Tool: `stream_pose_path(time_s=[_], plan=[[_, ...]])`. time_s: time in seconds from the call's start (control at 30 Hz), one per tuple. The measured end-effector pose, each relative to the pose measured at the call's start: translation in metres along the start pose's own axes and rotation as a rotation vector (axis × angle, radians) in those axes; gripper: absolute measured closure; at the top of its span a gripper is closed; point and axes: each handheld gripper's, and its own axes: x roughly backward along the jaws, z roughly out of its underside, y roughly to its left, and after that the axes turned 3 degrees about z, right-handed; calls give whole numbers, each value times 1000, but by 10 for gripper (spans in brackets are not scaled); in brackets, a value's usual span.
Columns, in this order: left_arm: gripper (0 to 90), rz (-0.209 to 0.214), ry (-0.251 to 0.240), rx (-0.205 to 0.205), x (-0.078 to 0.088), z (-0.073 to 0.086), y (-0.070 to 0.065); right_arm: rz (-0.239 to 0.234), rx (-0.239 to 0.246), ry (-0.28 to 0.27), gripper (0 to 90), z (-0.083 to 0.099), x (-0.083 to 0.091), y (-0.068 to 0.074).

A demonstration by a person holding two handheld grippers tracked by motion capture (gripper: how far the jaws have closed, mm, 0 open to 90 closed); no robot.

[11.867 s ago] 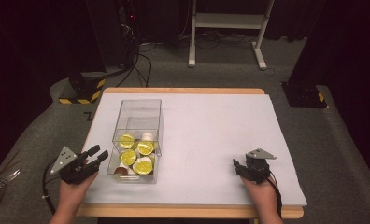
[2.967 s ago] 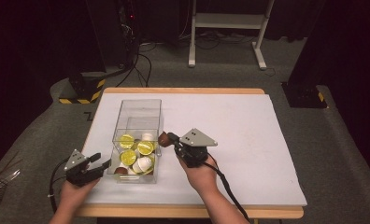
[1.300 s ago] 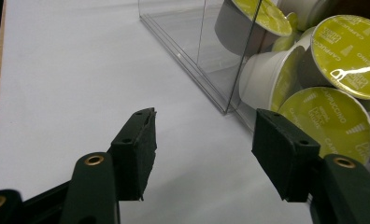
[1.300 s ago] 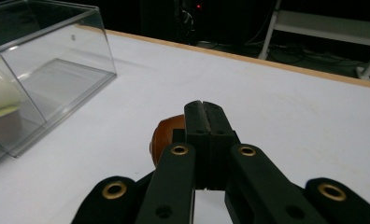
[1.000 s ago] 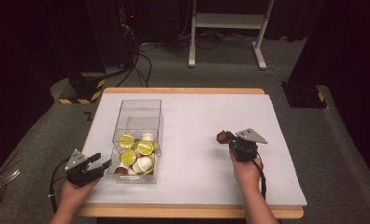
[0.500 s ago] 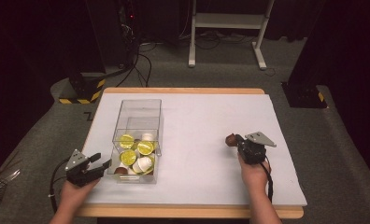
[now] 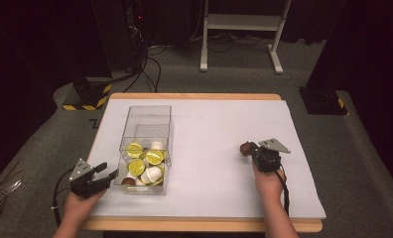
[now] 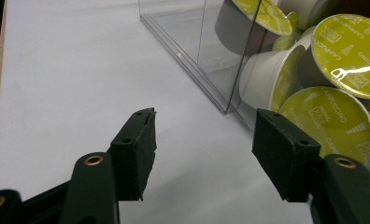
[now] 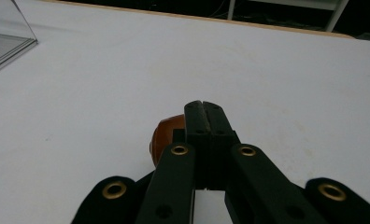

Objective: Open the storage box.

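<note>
Brown capsule (image 7: 245,148) apparently lying sideways, claw-pinched.

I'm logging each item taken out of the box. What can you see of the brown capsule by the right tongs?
The brown capsule is small, rounded and glossy, orange-brown in the right gripper view. It sits at the tip of the right tongs, whose jaws look pressed together, on the white table, well right of the clear box. Its lid and label can't be made out.

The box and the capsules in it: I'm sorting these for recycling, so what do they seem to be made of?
The box looks like clear, glossy hard plastic: you see straight through its walls, and the edges are sharp. The capsules look like matte whitish plastic cups with yellow-green printed lids; a bright glint suggests foil, though coated plastic is possible.
</note>
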Motion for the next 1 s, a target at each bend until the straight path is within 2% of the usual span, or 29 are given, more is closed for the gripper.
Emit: stream_pose_path(time_s=[0.4, 1.0], plan=[[398, 4, -5, 8, 0, 0, 0, 12, 6, 15, 900, -6, -13, 5], [398, 4, -4, 7, 0, 0, 0, 6, 3, 31, 899, -2, -19, 10]])
